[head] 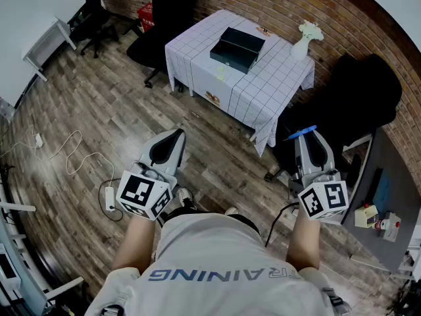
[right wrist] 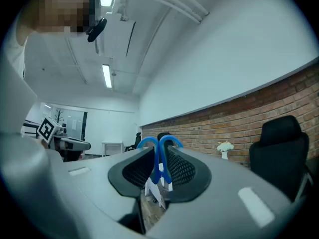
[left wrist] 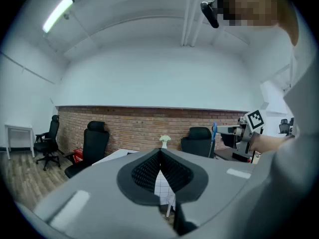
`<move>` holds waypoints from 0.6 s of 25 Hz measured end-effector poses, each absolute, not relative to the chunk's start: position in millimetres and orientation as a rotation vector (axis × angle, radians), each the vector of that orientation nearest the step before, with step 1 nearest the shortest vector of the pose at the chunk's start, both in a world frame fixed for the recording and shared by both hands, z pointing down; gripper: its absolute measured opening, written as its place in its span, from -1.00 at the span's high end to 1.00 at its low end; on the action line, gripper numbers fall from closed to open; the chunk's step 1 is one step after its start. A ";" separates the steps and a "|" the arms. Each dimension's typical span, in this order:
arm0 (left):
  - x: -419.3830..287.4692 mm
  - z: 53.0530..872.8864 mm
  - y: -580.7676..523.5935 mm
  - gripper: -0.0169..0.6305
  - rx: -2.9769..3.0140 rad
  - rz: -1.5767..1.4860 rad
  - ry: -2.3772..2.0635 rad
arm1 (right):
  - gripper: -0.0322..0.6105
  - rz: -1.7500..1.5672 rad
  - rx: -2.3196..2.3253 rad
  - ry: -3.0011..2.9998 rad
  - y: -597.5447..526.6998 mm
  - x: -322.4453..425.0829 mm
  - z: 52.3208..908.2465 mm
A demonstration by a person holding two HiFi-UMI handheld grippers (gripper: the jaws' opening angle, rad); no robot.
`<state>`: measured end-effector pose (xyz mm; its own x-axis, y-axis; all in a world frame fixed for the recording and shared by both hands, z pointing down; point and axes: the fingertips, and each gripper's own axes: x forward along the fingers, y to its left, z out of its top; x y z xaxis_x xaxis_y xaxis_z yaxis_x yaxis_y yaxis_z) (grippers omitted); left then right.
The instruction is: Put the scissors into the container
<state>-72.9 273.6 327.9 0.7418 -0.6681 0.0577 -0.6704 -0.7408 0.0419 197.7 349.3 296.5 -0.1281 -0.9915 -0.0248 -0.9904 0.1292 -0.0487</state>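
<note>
**Scissors in hand; placement not yet done**

The blue-handled scissors are clamped between the jaws of the right gripper, with the handle loops projecting past the jaw tips. In the head view they are seen right of centre, above the wooden floor. The dark rectangular box-shaped container is noted at upper centre, on the table draped in white gridded cloth, well apart from the scissors. The left gripper, left of centre, is closed with nothing between its jaws.

Pickup is judged complete. The carry to the table and the release into the container are left.
</note>
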 end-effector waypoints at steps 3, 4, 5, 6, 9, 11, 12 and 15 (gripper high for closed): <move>-80.9 329.4 271.1 0.95 2.871 0.062 -1.106 | 0.60 -0.042 -2.037 2.322 345.1 189.4 299.2; -83.9 329.6 269.6 0.95 2.870 0.062 -1.107 | 0.60 -0.047 -2.036 2.325 343.1 186.2 300.4; -86.8 329.8 267.8 0.95 2.867 0.062 -1.110 | 0.60 -0.050 -2.034 2.331 340.8 182.9 301.7; -89.6 330.3 266.1 0.94 2.864 0.062 -1.114 | 0.60 -0.053 -2.032 2.337 338.5 180.0 302.8; -97.7 333.3 261.5 0.94 2.849 0.060 -1.130 | 0.60 -0.057 -2.021 2.356 330.7 172.5 305.4; -103.6 335.6 258.0 0.95 2.840 0.057 -1.142 | 0.60 -0.056 -2.011 2.368 324.5 167.3 306.2; -106.7 336.3 256.1 0.94 2.836 0.055 -1.147 | 0.60 -0.053 -2.006 2.375 321.4 164.4 306.0; -116.7 336.4 249.5 0.95 2.821 0.051 -1.162 | 0.60 -0.043 -1.992 2.393 311.3 154.3 304.9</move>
<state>-116.7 249.5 336.4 0.7100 -0.7012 0.0648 -0.7042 -0.7065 0.0702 154.3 311.3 304.9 -0.1817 -0.9833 -0.0035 -0.9826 0.1817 -0.0389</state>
